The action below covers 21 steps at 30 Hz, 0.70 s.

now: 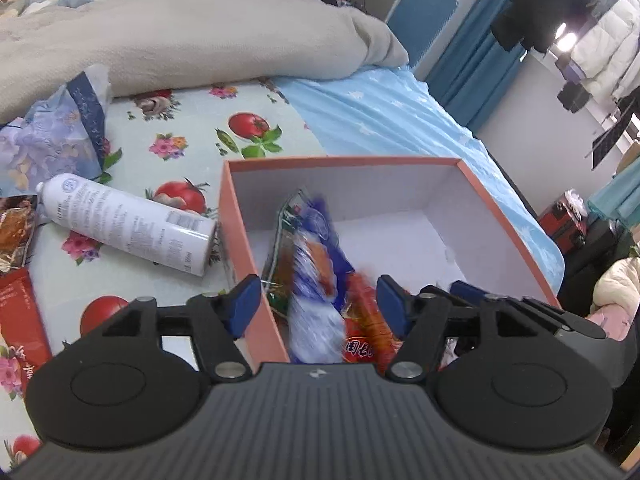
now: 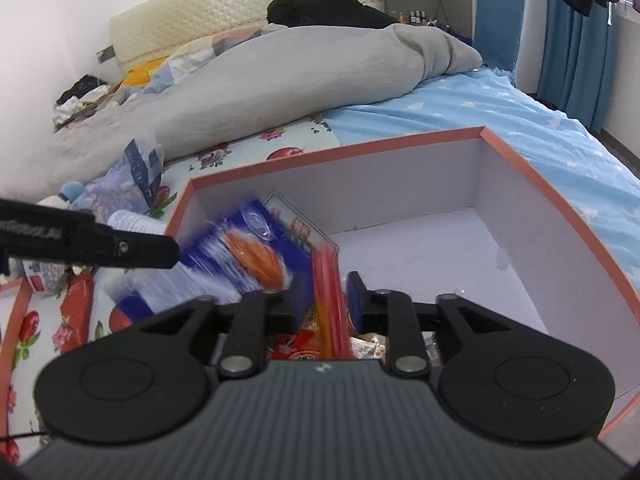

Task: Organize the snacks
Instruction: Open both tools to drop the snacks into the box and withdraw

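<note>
Over the box (image 1: 496,208) on the bed (image 1: 380,112), both grippers stand with jaws apart: left gripper (image 1: 316,304), right gripper (image 2: 324,296). Blue snack packet (image 1: 320,248) and red packet (image 1: 368,312) look blurred, apparently dropping inside. Best to lift clear straight up, avoiding the box wall, then fetch the packets lying beside it.
</note>
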{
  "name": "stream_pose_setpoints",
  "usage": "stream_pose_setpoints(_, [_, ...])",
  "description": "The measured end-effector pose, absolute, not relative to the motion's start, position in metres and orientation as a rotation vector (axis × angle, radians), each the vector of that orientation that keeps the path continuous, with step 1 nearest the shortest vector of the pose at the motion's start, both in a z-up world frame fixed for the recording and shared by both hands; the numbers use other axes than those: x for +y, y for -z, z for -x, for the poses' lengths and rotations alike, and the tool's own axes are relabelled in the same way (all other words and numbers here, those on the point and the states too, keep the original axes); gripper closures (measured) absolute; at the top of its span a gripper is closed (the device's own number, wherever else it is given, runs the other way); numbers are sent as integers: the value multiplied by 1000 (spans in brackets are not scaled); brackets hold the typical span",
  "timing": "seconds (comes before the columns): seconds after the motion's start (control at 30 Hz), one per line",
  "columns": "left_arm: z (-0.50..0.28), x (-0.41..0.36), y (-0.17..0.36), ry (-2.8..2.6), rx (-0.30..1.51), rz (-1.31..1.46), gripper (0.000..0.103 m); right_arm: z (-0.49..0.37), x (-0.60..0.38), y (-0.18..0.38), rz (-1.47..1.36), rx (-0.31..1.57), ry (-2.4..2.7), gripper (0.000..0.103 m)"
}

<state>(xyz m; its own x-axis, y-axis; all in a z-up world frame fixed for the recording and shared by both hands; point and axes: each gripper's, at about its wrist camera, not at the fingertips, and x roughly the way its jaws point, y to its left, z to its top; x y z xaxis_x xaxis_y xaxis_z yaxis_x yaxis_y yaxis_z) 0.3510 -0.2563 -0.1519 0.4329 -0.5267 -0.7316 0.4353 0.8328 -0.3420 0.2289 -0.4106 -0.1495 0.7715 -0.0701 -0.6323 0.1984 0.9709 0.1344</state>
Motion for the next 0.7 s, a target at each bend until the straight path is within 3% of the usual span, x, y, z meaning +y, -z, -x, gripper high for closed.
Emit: stream_pose_setpoints(0.7, [-292,-172,30,570,643,40,34,-200,-352,52,-195,421,47,56])
